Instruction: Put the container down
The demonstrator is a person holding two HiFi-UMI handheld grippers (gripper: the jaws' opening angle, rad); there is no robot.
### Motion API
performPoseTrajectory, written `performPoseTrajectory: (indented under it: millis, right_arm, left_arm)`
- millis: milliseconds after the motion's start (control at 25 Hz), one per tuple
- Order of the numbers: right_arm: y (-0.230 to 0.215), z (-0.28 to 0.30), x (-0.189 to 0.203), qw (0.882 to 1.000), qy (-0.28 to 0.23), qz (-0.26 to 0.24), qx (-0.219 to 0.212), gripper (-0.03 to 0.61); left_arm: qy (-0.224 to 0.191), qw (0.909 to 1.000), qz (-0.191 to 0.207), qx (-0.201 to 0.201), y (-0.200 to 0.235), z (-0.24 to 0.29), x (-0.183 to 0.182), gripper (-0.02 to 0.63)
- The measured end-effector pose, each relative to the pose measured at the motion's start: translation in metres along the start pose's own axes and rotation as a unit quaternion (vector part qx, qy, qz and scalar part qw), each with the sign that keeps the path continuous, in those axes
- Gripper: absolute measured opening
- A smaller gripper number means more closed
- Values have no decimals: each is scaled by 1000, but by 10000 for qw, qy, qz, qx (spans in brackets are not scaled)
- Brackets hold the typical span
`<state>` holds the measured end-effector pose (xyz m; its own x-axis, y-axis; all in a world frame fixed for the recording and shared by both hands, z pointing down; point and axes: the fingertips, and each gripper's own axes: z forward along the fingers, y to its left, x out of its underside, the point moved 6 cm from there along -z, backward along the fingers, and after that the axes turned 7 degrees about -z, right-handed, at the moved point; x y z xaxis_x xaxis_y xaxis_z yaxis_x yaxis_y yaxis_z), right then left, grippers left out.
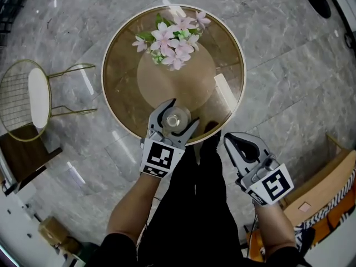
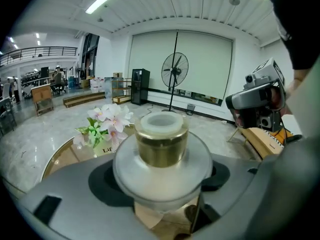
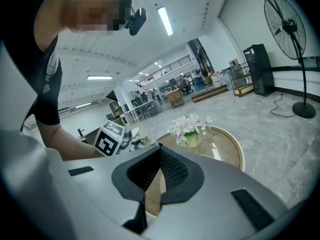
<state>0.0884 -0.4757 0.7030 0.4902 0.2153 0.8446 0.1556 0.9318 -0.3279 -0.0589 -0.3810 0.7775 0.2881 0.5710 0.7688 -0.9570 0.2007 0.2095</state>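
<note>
A small clear glass container (image 2: pixel 162 159) with a gold collar and a frosted top sits upright between my left gripper's jaws. In the head view my left gripper (image 1: pixel 173 119) holds the container (image 1: pixel 177 117) over the near edge of the round glass table (image 1: pixel 119 71). My right gripper (image 1: pixel 238 143) hangs shut and empty to the right, off the table's near edge, its jaws (image 3: pixel 159 176) pressed together in the right gripper view.
A bunch of pink flowers (image 1: pixel 173 36) in a vase stands at the table's far side. A gold wire chair (image 1: pixel 33 96) stands to the left on the grey marble floor. A wooden bench (image 1: pixel 325 185) lies at the right. My legs are below the grippers.
</note>
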Motion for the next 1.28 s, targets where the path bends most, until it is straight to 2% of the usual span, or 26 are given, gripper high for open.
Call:
performPoseTrajectory:
  millis: [200,480,760,1280]
  right_arm:
    - [-11,15,27,9999,55,104,-34,15]
    - [-21,30,51,9997,141,205,-75,15]
    - [-22,42,60,9992,223,212,-263,15]
    - [-27,46,68,9988,214,379,-214,15]
  left_arm:
    - [169,9998,28,42,10,34,31,344]
    - [280,9996,38,57,17,67,56,344]
    - [406,9990,157,124,23,97,65,344]
    - [548,9976,404,120,38,118,71,345]
